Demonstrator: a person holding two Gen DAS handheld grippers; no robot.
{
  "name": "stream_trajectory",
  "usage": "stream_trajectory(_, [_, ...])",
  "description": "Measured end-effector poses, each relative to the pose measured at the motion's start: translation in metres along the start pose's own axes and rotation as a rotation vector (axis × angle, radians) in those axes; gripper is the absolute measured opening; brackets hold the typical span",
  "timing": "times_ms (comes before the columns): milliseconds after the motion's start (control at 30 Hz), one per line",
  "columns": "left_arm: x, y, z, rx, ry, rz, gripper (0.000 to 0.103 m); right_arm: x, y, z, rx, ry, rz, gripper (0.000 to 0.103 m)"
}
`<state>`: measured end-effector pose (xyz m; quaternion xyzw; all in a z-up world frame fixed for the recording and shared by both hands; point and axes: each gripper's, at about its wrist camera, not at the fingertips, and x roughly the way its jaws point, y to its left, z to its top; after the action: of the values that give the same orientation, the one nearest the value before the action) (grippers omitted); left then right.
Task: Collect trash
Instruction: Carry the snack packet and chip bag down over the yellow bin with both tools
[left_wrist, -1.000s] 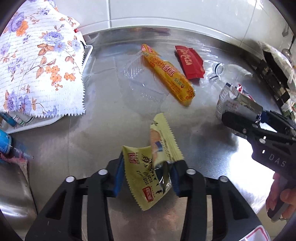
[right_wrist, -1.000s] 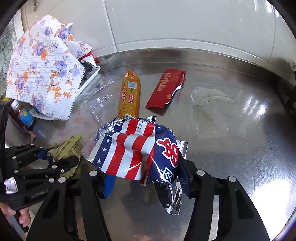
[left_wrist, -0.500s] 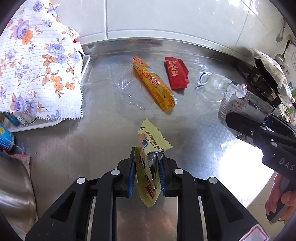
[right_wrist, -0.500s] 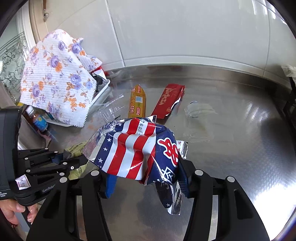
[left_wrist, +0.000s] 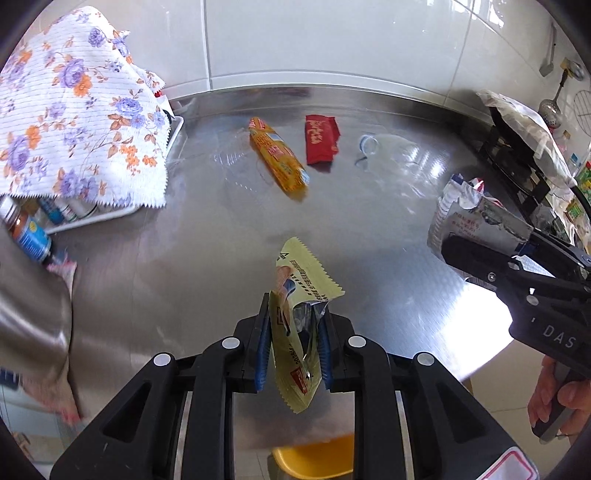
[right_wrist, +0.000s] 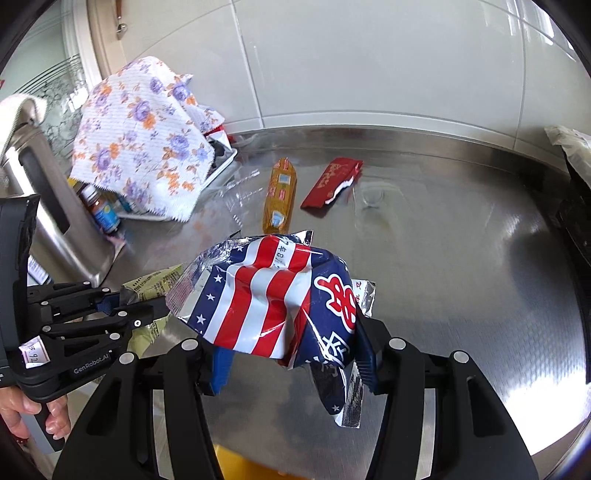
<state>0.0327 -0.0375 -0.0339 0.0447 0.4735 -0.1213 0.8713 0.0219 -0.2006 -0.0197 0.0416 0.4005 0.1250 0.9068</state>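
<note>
Trash is in both my tools. My left tool (left_wrist: 293, 347) is pinching a yellow wrapper (left_wrist: 295, 321) between its blue pads (left_wrist: 261, 350). The wrapper stands up out of the tool, with its zigzag edge at the top and a bit hanging down below. My right tool (right_wrist: 291, 354) is pinching a flag bag (right_wrist: 273, 295) with red and white stripes, white stars and blue sides. The bag is puffed up and hides most of the tool's tips. A silver end of the bag hangs down under it.

Both tools are held up over the shiny metal desk (left_wrist: 184, 266), near its front edge. From the right camera I can see my left tool (right_wrist: 92, 310) just beside the flag bag, with the yellow wrapper (right_wrist: 155, 288) in it. From the left camera I can see my right tool (left_wrist: 509, 273) off to the side with the silver back of the bag (left_wrist: 469, 218).

More trash lies far back on the desk. There is an orange pack (left_wrist: 279, 158), and a red wrapper (left_wrist: 320, 138) just beside it. A clear plastic piece (left_wrist: 384, 147) lies near the red wrapper. A flower cloth (left_wrist: 77, 122) covers a white tray (left_wrist: 173, 136) at the left. Small bottles (left_wrist: 27, 236) stand by the tray. Something yellow (left_wrist: 314, 458) sits low, under the desk edge.
</note>
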Motion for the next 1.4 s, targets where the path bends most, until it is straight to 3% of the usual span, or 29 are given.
stream_trajectory(633, [-0.051,-0.020,-0.070,0.038,-0.020,-0.013,0.022,-0.060,0.031,-0.066,0.024,-0.020,-0.018,0.056])
stream_trajectory(933, [-0.094,-0.022,-0.139,0.046,-0.030,-0.028,0.022,-0.107,0.061,-0.121,0.027,-0.025,-0.039,0.056])
stream_trajectory(1200, [-0.106,-0.034,-0.198,0.046,0.020,-0.055,0.022,-0.140,0.080,-0.181,0.022,0.018,-0.050,0.056])
stream_trajectory(1400, [-0.097,-0.040,-0.229,0.033,0.079,-0.082,0.022,-0.143,0.081,-0.212,0.022,0.081,-0.052,0.056])
